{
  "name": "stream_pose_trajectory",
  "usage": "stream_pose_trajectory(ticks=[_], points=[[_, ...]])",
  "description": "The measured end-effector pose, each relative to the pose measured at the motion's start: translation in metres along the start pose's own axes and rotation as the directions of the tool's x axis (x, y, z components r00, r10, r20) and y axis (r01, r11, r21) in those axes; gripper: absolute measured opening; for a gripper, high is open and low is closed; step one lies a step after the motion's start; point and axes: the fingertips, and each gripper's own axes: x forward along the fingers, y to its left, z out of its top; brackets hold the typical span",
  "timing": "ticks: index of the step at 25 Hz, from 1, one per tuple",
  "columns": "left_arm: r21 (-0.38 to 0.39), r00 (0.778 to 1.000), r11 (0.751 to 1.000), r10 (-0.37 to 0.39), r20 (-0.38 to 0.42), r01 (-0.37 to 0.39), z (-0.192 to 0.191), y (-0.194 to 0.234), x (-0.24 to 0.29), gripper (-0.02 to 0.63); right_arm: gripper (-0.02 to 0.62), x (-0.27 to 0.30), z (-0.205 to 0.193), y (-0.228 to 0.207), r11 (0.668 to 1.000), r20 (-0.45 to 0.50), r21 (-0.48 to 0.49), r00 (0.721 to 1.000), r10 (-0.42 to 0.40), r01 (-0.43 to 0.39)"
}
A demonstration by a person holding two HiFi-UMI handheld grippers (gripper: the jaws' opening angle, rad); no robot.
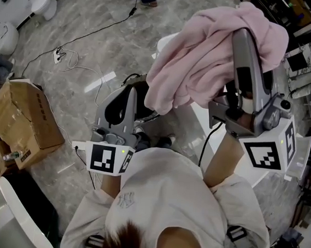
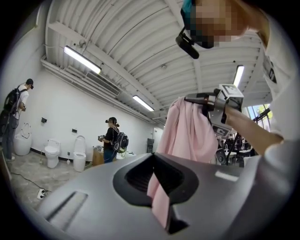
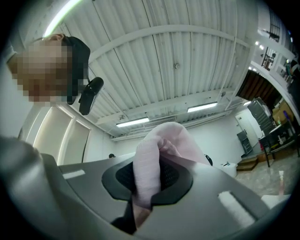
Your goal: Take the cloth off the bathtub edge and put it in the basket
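Note:
A pink cloth [image 1: 199,61] hangs bunched in the air in front of me, held by both grippers. My right gripper [image 1: 240,37] is raised and shut on the cloth's top, and a fold of the cloth [image 3: 147,164] bulges out between its jaws. My left gripper [image 1: 137,94] sits lower and to the left, shut on a thin strip of the cloth's lower edge [image 2: 159,194]. In the left gripper view the right gripper [image 2: 206,101] shows with the cloth [image 2: 187,131] draped below it. A white bathtub edge [image 1: 167,42] shows behind the cloth. I see no basket.
A cardboard box [image 1: 22,123] stands on the floor at the left, beside a white curved rim [image 1: 1,191]. Cables and a power strip [image 1: 60,55] lie on the grey floor. White toilets [image 2: 51,152] line the far wall, where two people [image 2: 112,140] stand.

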Motion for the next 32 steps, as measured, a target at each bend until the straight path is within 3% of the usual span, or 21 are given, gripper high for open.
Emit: stream_pose_trajectory(ticks=[8, 19, 32], points=[[0.012, 0.994, 0.994, 0.112, -0.006, -0.112, 0.008, 0.063, -0.042, 0.048, 0.035, 0.050, -0.036, 0.051, 0.995, -0.047, 0.054, 0.995, 0.091, -0.088], [0.012, 0.979, 0.979, 0.203, -0.022, -0.203, 0.008, 0.128, -0.088, 0.048, 0.035, 0.090, -0.095, 0.101, 0.984, -0.126, 0.116, 0.981, 0.150, -0.136], [-0.001, 0.958, 0.959, 0.282, -0.042, -0.283, 0.002, 0.153, -0.112, 0.048, 0.035, 0.094, -0.143, 0.112, 0.979, -0.211, 0.155, 0.963, 0.167, -0.136]])
